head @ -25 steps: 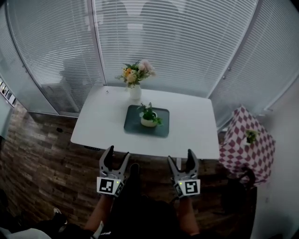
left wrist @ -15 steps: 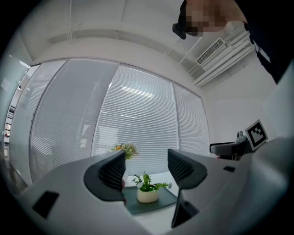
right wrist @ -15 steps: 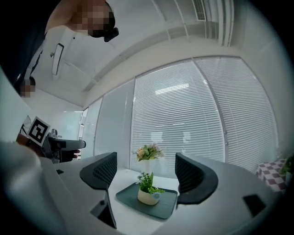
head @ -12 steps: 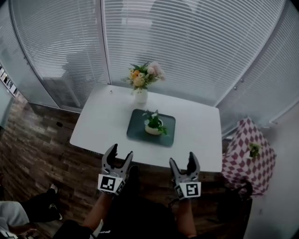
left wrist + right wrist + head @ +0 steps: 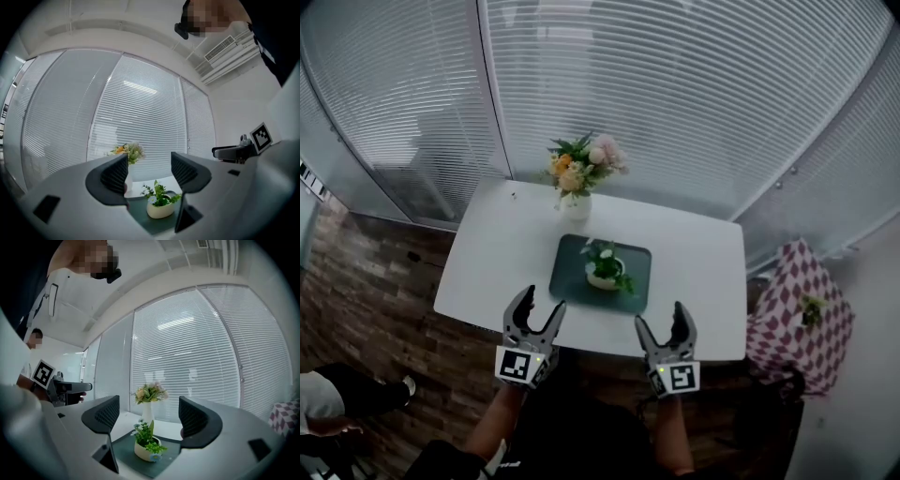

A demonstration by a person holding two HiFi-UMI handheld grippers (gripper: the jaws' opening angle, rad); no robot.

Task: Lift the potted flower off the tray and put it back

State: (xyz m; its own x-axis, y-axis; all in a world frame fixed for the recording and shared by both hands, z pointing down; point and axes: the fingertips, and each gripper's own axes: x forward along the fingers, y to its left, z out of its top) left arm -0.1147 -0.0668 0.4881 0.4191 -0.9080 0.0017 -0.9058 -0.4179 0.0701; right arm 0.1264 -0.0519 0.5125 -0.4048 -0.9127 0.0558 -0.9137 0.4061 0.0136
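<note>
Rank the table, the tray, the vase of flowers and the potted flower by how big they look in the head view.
1. table
2. tray
3. vase of flowers
4. potted flower
The last two look close in size. The vase of flowers stands farther from the camera, so its lead is probably real.

I see a white table (image 5: pixel 698 272) set against curved glass walls hung with closed white blinds (image 5: pixel 675 94). The floor (image 5: pixel 366 281) is dark wood plank. On the right, a red-checked cloth (image 5: pixel 778 323) covers a small stand near the wall. Light is soft and even.
</note>
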